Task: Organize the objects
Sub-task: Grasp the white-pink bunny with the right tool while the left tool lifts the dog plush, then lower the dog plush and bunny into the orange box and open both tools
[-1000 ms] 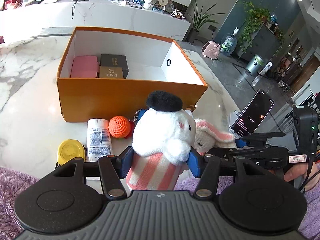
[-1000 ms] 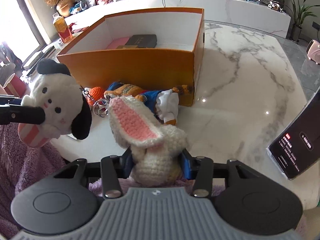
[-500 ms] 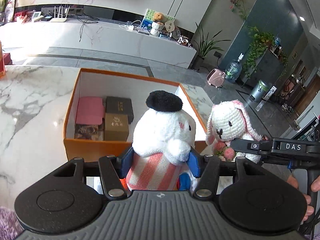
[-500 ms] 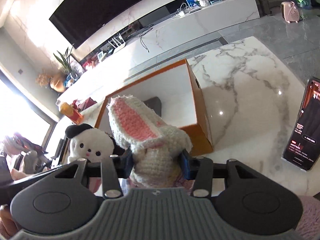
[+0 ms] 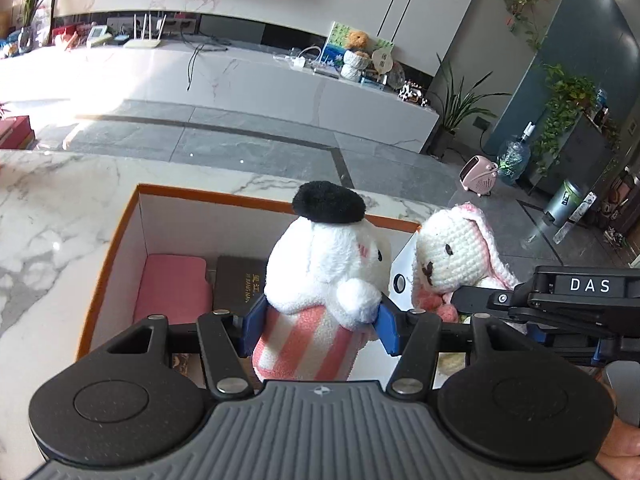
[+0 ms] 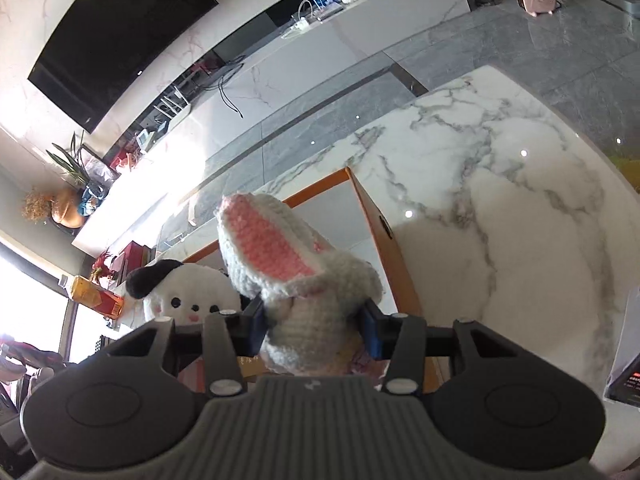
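Marble, white with grey veins, makes up the table (image 5: pixel 60 216) under your hands, and an orange box (image 5: pixel 120 236) with white inner walls sits on it. Your left gripper (image 5: pixel 318 326) is clamped on a white plush dog (image 5: pixel 324 264) by its pink-striped base, holding it upright over the box. At 3 o'clock from it, your right gripper (image 6: pixel 314 326) squeezes a crocheted rabbit (image 6: pixel 308 292) around its body, one pink-lined ear flopped toward 11 o'clock, also above the box. Inside the box, at 9 o'clock from the dog, lie a pink case (image 5: pixel 172 284) and a dark box (image 5: pixel 240 280) side by side. Beyond the table you have grey floor tiles, a long white console (image 5: pixel 240 80) at 12 o'clock with a black television (image 6: pixel 112 40) above it, and potted plants (image 5: pixel 568 112) and a pink heater (image 5: pixel 480 170) at 2 o'clock
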